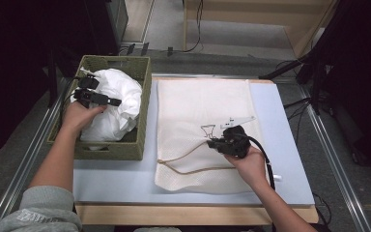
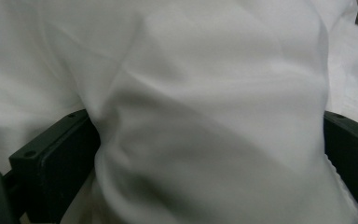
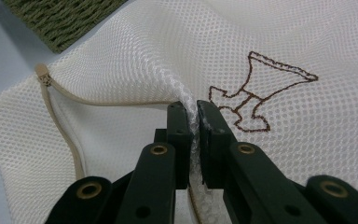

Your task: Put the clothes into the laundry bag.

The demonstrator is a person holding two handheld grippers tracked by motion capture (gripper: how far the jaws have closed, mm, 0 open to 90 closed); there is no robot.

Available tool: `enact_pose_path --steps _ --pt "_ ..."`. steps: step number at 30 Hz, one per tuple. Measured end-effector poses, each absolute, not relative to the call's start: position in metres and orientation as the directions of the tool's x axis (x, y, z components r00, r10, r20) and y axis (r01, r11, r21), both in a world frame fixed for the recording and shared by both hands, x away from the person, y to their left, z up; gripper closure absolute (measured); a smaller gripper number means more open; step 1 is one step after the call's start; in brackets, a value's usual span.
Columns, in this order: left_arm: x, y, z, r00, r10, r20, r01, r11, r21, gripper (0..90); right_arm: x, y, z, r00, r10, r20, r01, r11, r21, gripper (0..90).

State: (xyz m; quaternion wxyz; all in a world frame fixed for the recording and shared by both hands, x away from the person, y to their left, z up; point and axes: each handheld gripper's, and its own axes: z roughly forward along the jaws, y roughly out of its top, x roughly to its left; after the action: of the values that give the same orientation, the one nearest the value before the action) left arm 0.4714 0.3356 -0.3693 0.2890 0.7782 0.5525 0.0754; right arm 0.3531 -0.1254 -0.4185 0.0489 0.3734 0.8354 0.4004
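We see the right gripper (image 3: 193, 109) clenched on a fold of the mesh laundry bag (image 1: 193, 111), which lies flat mid-table, its zipper (image 3: 63, 126) open. The left gripper (image 1: 92, 96), jaws spread, straddles the white garment (image 2: 205, 116) in the basket (image 1: 142, 96) at the table's left edge. Loading is yet to begin.

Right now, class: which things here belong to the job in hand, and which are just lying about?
In the job:
crumpled white garment
white mesh laundry bag
left gripper
right gripper
woven green basket

Lying about:
black cables on the floor
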Motion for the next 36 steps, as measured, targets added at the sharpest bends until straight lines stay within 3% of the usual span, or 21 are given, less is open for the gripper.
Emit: enact_pose_path --steps 7,19,29,36 --pt "0.472 0.318 -0.378 0.400 0.898 -0.184 0.811 -0.254 0.527 0.0 0.353 -0.125 -0.419 -0.716 0.664 0.218 0.587 0.401 0.703 84.6" --pt "0.468 0.339 -0.387 0.308 0.949 -0.073 0.817 -0.224 0.531 0.0 0.354 -0.124 -0.421 -0.719 0.660 0.217 0.586 0.408 0.700 84.8" --pt "0.463 0.354 -0.406 0.234 0.968 -0.086 0.803 -0.143 0.578 0.0 0.354 -0.123 -0.423 -0.719 0.661 0.213 0.588 0.416 0.694 84.7" --pt "0.465 0.353 -0.409 0.231 0.969 -0.087 0.832 -0.151 0.533 0.1 0.353 -0.123 -0.422 -0.720 0.661 0.212 0.587 0.416 0.694 84.6"
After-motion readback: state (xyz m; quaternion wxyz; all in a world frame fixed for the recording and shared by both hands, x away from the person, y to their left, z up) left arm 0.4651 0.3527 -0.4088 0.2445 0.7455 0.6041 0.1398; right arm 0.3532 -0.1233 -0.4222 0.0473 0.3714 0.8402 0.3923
